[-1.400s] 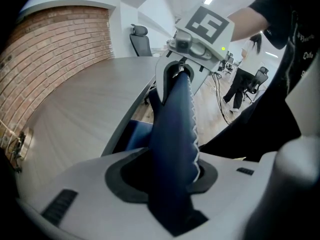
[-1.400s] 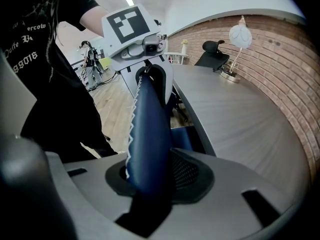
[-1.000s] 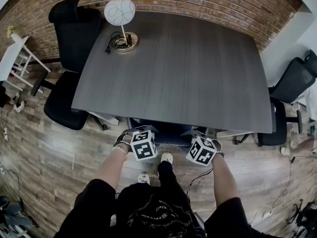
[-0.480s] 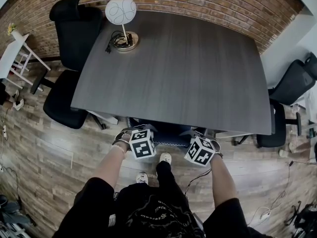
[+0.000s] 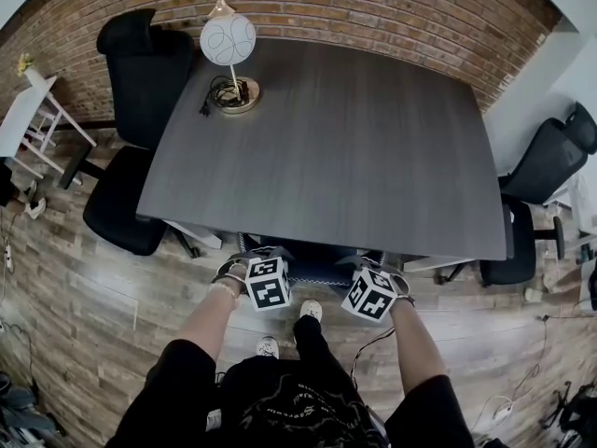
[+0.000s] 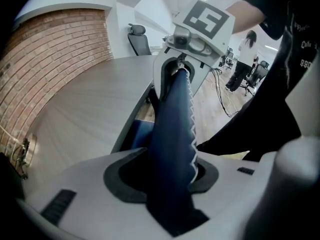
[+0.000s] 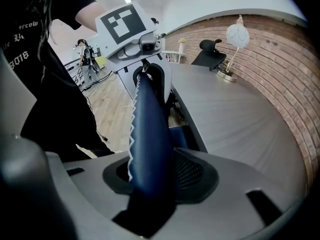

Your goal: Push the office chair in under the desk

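The office chair (image 5: 312, 261) is being seen pushed in under the desk (image 5: 354, 147), with only its blue backrest edge showing at the near side. That edge is being straddled loosely by the left gripper (image 5: 256, 258), jaws spread wide. The right gripper (image 5: 366, 266) is being opened around the same edge.

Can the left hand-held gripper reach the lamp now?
Probably not: the left hand-held gripper, jaws opening round the chair back, sits at the near edge of the desk; the lamp stands at the far corner.
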Demonstrator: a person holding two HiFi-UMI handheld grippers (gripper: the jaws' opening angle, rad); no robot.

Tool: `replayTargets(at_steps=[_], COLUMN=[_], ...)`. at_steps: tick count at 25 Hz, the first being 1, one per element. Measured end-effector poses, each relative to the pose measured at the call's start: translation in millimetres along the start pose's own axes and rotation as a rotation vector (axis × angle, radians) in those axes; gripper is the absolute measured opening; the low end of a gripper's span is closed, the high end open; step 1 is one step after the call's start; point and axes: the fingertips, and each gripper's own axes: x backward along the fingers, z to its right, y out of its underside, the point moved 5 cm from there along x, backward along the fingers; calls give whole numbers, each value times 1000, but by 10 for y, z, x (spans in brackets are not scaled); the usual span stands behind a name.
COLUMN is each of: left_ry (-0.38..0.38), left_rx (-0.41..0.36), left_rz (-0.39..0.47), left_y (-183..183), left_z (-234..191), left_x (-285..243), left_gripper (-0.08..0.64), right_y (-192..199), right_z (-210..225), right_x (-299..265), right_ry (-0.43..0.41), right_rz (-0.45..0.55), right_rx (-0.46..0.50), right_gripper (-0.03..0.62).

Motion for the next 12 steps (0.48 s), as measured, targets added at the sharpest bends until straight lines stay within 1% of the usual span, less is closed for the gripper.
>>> replayTargets(at_steps=[2, 4, 8, 10, 12], left_ry=[-18, -22, -30, -46, -61], left_rx=[-15, -34, -50, -46, -17], left_rz=[-5, 16, 52, 72, 115], left_y=[-17, -85, -171, -180, -203], left_z=[12, 37, 54, 71, 86], left_x=[21, 91, 233, 303, 400], left_gripper=[166, 166, 175, 175, 175], right_y=[-33, -68, -120, -165, -225], right_z=[-1, 2, -21, -43, -60], right_x=[46, 121, 259, 327, 422], right_ry=[7, 9, 52, 78, 107], right_rz=[25, 54, 70, 84, 113], right_rx=[-20, -45, -50, -58, -79], right_gripper=[176, 194, 198, 201, 202])
